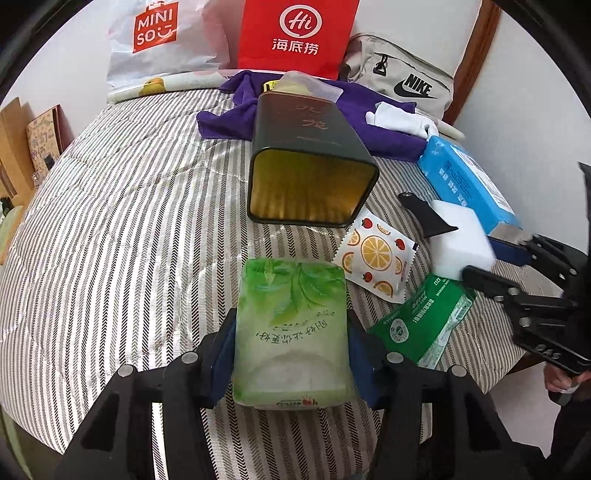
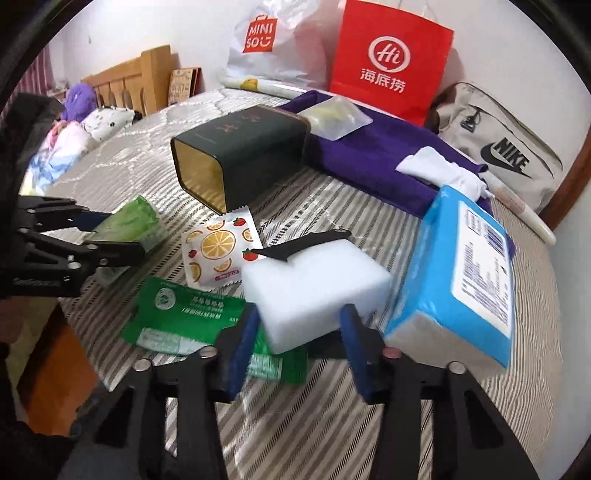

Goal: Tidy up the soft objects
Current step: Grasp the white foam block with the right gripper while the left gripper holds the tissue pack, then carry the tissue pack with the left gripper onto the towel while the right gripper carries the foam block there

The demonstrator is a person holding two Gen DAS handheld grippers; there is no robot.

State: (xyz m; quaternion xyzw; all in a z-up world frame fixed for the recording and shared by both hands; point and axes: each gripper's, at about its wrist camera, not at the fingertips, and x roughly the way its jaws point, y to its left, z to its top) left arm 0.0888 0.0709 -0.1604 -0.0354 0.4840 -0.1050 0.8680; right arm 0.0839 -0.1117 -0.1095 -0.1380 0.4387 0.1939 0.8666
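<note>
I have both tools low over the bed point(image 1: 110, 229), its striped cover filling most of each view. Against the wall at the far edge stand a red paper bag point(image 1: 295, 35) and a white Miniso bag point(image 1: 162, 40), with a grey Nike bag point(image 2: 498, 147) beside them. A purple cloth point(image 2: 373, 155) lies spread in front of those, and the dark green tin point(image 1: 310, 155) lies on its side with its open mouth toward me, its far end on the cloth. To the right the blue tissue pack point(image 2: 461, 269) lies on the bed. My left tool point(image 1: 291, 354) is clenched on the green tissue pack point(image 1: 291, 328), blue pads pressed against both its sides, just short of the tin's mouth. My right tool point(image 2: 299, 347) straddles the white sponge block point(image 2: 317, 295); the left pad touches it, but I cannot tell whether the right one does. The sponge partly overlies the green wipes packet point(image 2: 184, 314). Between tin and sponge lies the small orange-slice sachet point(image 1: 376, 256).
</note>
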